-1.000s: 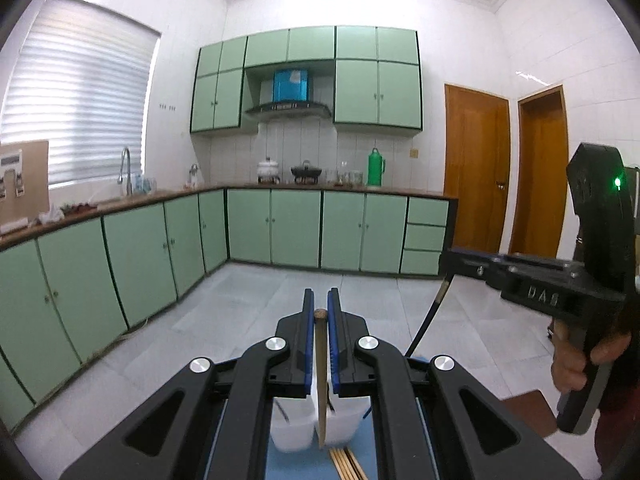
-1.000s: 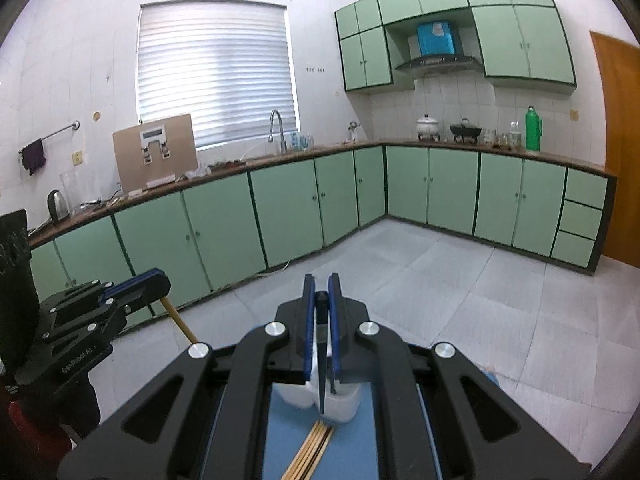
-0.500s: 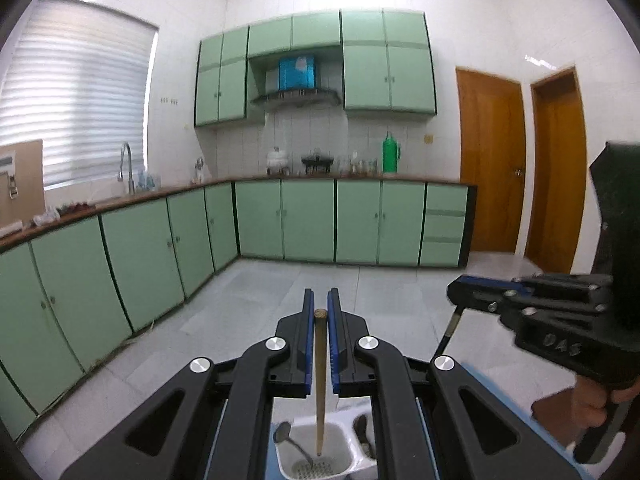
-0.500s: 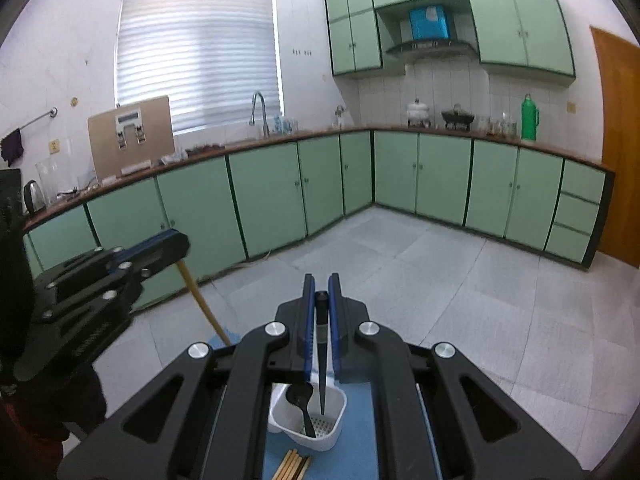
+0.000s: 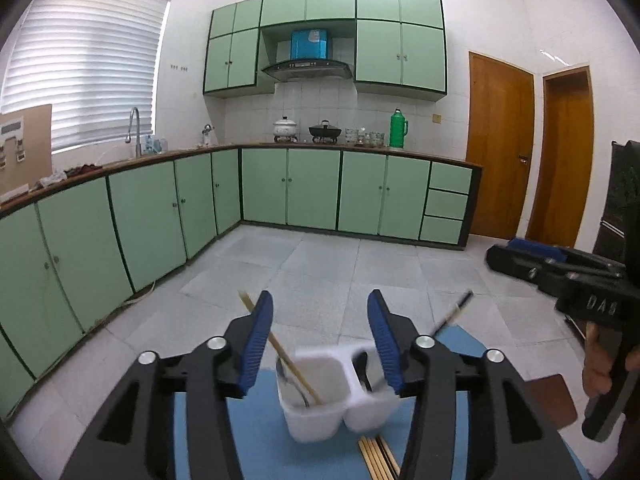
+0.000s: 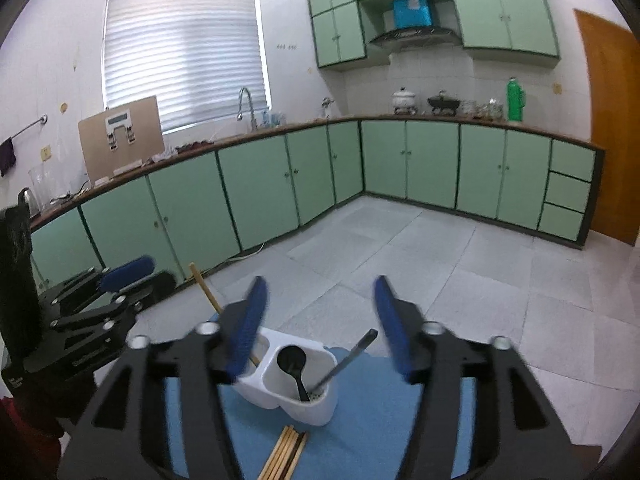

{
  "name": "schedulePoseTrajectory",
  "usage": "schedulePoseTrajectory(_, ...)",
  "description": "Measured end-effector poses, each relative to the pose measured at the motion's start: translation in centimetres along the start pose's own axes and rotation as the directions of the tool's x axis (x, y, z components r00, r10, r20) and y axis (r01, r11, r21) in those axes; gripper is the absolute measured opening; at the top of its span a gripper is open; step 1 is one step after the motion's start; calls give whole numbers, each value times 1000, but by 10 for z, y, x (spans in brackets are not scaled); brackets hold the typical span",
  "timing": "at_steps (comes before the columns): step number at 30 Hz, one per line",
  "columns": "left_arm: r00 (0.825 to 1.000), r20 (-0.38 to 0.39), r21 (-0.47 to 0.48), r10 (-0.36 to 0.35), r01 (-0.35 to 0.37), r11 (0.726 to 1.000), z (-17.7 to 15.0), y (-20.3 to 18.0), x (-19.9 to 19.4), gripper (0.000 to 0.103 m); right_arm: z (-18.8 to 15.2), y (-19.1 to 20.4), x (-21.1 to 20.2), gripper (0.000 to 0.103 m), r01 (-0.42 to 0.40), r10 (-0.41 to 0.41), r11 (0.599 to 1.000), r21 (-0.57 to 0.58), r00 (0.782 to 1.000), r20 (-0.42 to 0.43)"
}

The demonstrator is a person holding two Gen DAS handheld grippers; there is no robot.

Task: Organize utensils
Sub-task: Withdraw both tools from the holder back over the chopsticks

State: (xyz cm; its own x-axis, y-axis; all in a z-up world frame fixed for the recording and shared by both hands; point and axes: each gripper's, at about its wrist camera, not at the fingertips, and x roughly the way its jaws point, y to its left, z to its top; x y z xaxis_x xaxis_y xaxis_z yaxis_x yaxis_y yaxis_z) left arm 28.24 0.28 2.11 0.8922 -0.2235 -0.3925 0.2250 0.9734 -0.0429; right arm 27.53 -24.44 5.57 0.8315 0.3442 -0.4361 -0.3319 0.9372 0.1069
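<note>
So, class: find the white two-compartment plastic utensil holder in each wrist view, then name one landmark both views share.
Left wrist view: white two-compartment plastic utensil holder sits bottom centre, between the open gripper fingers.
Right wrist view: the holder sits bottom centre, slightly left.
Shared landmark: green thermos flask on the far counter.

Loose chopstick bundle [image 5: 378, 458] getting cut off by bottom edge in both wrist views. White caddy [image 5: 334, 392] smearing with motion blur; left finger [image 6: 246, 330] hiding its left compartment in right view. Wooden chopstick [image 5: 280, 350] passing behind left gripper's finger. Countertop items too small to tell.
</note>
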Motion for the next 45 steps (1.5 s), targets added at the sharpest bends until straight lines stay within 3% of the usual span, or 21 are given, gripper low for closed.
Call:
schedulePoseTrajectory(3,1000,-28,-21,5,-5,1000,-26,-2,-24,62,-19,4,-26,79,10,-11,1000,3,1000,15)
schedulePoseTrajectory(6,997,-79,-43,14,-17,999,-62,-5,-45,64,-50,11,-49,85,37,-37,999,-1,999,15)
schedulePoseTrajectory(10,988,-154,-58,28,-37,998,-108,-8,-62,65,-105,17,-64,86,56,-53,998,33,996,-65)
schedulePoseTrajectory(17,940,-335,-67,57,-84,994,-196,-16,-66,66,-196,29,-64,86,121,-100,990,79,967,-236)
schedulePoseTrajectory(23,910,-408,-25,77,-96,995,-239,-29,-65,66,-251,45,-65,85,143,-114,987,70,941,-318)
schedulePoseTrajectory(34,906,-412,-11,97,-112,994,-257,-38,-66,66,-288,73,-59,71,98,-79,995,30,919,-385)
schedulePoseTrajectory(43,905,-414,-16,94,-110,994,-259,-35,-64,67,-292,76,-50,64,114,-103,993,1,897,-430)
schedulePoseTrajectory(45,906,-413,-20,92,-110,994,-259,-34,-64,67,-292,75,-49,61,145,-142,989,-27,888,-437)
